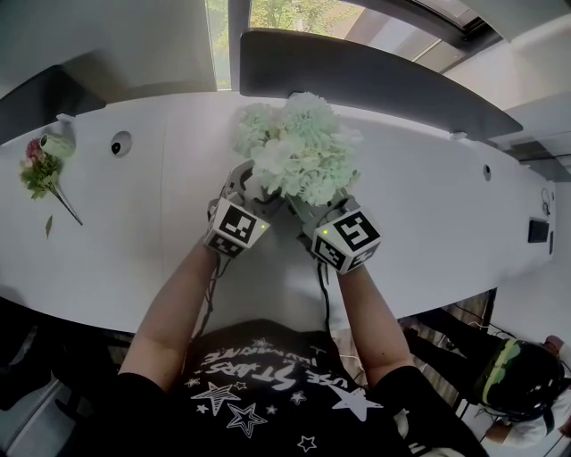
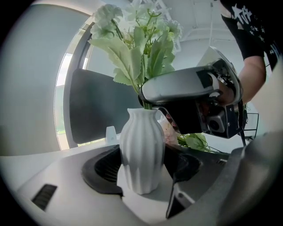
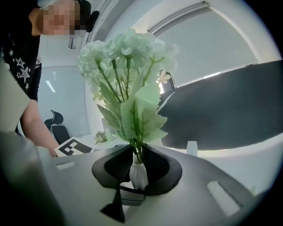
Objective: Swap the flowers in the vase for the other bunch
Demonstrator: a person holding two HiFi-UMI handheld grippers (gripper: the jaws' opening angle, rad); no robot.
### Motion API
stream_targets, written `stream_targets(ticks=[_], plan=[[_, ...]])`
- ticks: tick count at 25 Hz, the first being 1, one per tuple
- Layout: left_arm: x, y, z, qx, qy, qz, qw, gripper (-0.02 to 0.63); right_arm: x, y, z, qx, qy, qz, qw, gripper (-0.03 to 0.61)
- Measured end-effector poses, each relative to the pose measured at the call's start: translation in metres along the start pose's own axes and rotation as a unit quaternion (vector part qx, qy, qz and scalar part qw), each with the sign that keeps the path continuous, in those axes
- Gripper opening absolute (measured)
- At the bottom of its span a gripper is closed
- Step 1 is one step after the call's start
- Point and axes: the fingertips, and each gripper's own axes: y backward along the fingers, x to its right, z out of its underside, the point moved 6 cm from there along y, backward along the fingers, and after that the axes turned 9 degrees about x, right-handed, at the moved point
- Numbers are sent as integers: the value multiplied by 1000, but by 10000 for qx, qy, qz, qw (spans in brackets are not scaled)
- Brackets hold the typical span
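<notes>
At the bottom of the head view, the person's forearms (image 1: 174,312) reach up the frame from a black shirt printed with white stars. Each hand carries a gripper, and the two marker cubes sit side by side at the frame's centre.

The left gripper (image 1: 239,214) is closed on the white ribbed vase (image 2: 141,150). In the left gripper view its jaws stand wide apart, with a dark pad against each side of the vase's body. The vase stands upright on the white surface (image 1: 428,196).

The right gripper (image 1: 337,230) comes in just above the vase's neck. In the right gripper view its jaws are drawn in to a narrow gap. The stems (image 3: 138,152) of the pale green flower bunch (image 1: 299,147) fill that gap, with the pads against them. Below the jaws, the stems enter the vase's mouth. The leaves and pale blooms spread above both grippers and hide their tips in the head view.

Well apart from them, at the left edge of the head view, the pink flower bunch (image 1: 40,170) lies flat on the surface. Beyond the surface a dark curved panel (image 1: 357,71) runs across the top of the frame. A window (image 1: 285,13) showing greenery is above it.
</notes>
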Motion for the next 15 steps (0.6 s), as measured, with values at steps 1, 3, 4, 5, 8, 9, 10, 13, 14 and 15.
stream_targets(ticks=[1,3,4,5,8,9,10,13,14,15], plan=[[0,0,-2,-11,9,21,10000,299,-1,0,0,6,36,49,10000,71],[1,0,-2,-39,13,29,10000,299,-2,2,0,38,58,141,9999,81],[1,0,0,-53,13,12,10000,299,-3,2,1,54,59,167,9998,87],[1,0,2,-67,13,-3,10000,299,-4,3,1,65,65,182,9998,96],[0,0,3,-64,-1,-15,10000,299,-8,5,3,47,148,232,9996,136],[-1,1,3,-49,-9,-11,10000,299,-10,6,4,24,180,252,9995,156],[-1,1,2,-46,-15,-6,10000,299,-11,7,6,-8,198,273,9994,167],[-1,0,1,-65,-14,-4,10000,299,-14,14,11,-48,163,389,9991,190],[-1,0,1,-80,-19,-6,10000,299,-15,17,12,-25,137,444,9989,193],[-1,1,1,-102,-13,-9,9999,299,-16,20,14,0,112,496,9987,198]])
